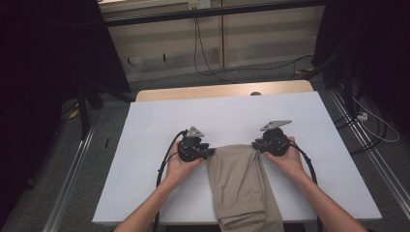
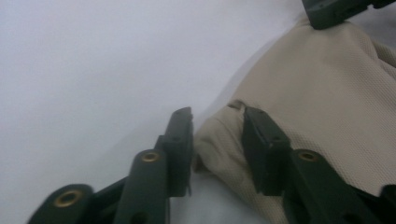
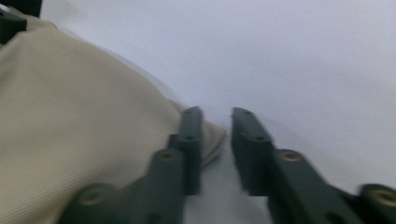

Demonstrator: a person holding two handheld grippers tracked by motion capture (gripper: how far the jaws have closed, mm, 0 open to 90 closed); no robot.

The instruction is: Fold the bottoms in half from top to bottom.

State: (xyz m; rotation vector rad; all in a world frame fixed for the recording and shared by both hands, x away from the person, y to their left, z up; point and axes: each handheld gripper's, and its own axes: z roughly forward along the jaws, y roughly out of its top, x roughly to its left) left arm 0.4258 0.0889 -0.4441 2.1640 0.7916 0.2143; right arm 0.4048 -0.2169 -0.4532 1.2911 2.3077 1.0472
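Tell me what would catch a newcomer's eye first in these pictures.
First, the beige folded garment lying on the white table, running from the middle to the near edge. Next, the two black tools at its far corners: the left hand-held gripper has a corner of the cloth between its jaws, and the right hand-held gripper has its jaws at the other corner, with cloth reaching into the gap.

The beige garment (image 2: pixel 327 93) was a finely textured, matt woven cloth. The table cover (image 1: pixel 217 111) looked smooth and matt white. The gripper jaws were matt black plastic with brass-coloured rivets.
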